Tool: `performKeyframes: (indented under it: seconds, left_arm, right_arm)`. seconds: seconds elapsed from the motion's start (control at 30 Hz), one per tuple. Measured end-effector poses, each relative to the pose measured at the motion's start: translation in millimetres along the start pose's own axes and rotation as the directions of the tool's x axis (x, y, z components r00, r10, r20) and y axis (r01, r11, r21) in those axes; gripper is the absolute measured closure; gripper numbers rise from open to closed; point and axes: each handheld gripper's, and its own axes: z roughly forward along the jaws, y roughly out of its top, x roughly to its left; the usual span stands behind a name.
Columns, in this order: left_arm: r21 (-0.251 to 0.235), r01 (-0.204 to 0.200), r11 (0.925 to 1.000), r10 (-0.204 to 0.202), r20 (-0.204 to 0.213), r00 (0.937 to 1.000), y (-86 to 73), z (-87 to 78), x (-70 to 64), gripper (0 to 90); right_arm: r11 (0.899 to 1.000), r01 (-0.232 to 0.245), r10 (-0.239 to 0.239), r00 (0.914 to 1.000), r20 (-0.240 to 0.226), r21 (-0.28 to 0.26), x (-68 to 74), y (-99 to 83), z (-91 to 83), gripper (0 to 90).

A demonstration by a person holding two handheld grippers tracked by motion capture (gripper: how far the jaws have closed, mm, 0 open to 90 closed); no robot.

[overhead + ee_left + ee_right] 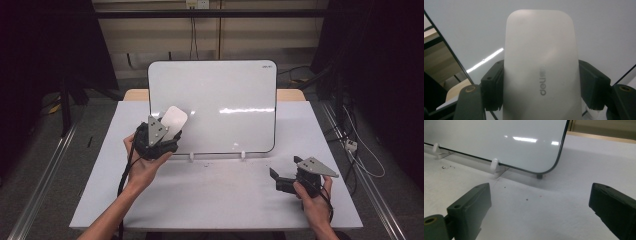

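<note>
A socket plate (196, 4) with hanging cables (192, 30) sits on the back wall (150, 35).

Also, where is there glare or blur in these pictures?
High view: a bright glare streak on the whiteboard, room sides dark. Left gripper view: the eraser is close and soft, its logo blurred, a streak beside it. Right gripper view: small glare spots on the board, jaws slightly out of focus.
</note>
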Motion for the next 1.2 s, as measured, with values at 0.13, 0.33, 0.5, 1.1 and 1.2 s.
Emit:
performKeyframes:
  seconds: [0.13,0.33,0.5,1.1,1.2]
  left_arm:
    - [0.006,0.011,0.9999,-0.011,-0.016,0.9998,-6.2,-3.6,4.5,31.2]
    - [0.032,0.014,0.9994,-0.013,-0.037,0.9992,-13.9,-3.0,8.4,31.2]
    - [0.045,0.016,0.9988,-0.015,-0.031,0.9994,-21.5,-3.3,6.8,31.2]
    - [0.091,-0.070,0.9934,0.074,-0.033,0.9967,-40.1,32.1,-3.2,31.2]
    - [0.097,-0.089,0.9913,0.094,-0.042,0.9947,-42.9,35.8,-4.4,31.1]
  right_arm:
    - [1.000,0.007,-0.007,1.0000,-0.001,-0.002,0.1,-0.1,-0.4,4.6]
    - [1.000,0.010,-0.010,0.9999,0.001,-0.003,1.7,0.6,-0.6,4.7]
    - [1.000,0.007,-0.007,1.0000,0.004,-0.003,2.2,1.2,0.0,4.7]
    - [1.000,0.012,-0.012,0.9999,-0.001,-0.001,2.6,1.7,1.2,4.7]
    - [1.000,0.013,-0.013,0.9999,-0.003,-0.002,3.0,1.8,1.3,4.7]
